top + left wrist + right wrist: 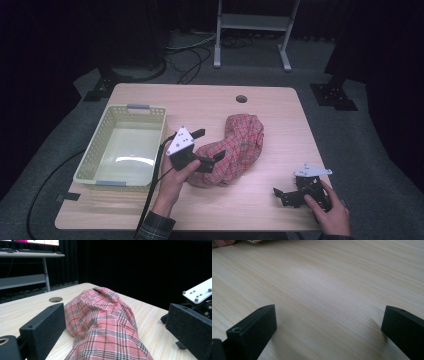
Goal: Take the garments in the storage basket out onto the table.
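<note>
While both tongs (209, 145) (281, 195) gape, crumpled plaid cloth (234, 147) lies on woodgrain table (270, 107).

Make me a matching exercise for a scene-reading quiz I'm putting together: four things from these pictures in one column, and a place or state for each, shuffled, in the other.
Things:
1. basket
2. plaid cloth
3. left gripper
4. right gripper

Places or states:
A. crumpled in a heap at the middle of the table
B. jaws open, at the near end of the cloth
C. empty, at the table's left side
D. jaws open above bare wood near the table's front right corner

Pairs: 1-C, 2-A, 3-B, 4-D
</note>
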`<action>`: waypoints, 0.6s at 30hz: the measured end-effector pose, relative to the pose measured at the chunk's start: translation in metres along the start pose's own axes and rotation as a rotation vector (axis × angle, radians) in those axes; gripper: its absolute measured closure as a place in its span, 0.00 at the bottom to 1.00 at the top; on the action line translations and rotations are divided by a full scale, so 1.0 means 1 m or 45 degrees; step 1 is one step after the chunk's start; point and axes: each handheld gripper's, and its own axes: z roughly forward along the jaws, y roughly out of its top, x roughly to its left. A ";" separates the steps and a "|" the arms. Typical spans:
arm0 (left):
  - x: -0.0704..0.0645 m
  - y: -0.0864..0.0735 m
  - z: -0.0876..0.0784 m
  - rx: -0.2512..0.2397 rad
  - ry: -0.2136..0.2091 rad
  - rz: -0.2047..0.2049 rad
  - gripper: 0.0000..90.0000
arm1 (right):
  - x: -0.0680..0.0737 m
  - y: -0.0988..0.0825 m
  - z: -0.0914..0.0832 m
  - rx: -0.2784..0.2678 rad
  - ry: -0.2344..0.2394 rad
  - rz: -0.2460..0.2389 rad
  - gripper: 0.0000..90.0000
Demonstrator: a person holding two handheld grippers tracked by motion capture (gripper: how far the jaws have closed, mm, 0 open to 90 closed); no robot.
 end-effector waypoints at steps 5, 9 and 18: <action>-0.002 -0.001 -0.008 -0.032 0.000 -0.003 0.03 | 0.000 0.000 0.000 0.000 0.000 0.000 0.00; -0.005 -0.003 -0.013 -0.055 -0.006 0.007 0.03 | 0.000 0.000 0.000 0.000 0.000 0.000 0.00; -0.014 -0.018 -0.022 -0.069 -0.017 0.008 0.03 | 0.000 0.000 0.000 0.000 0.000 0.000 0.00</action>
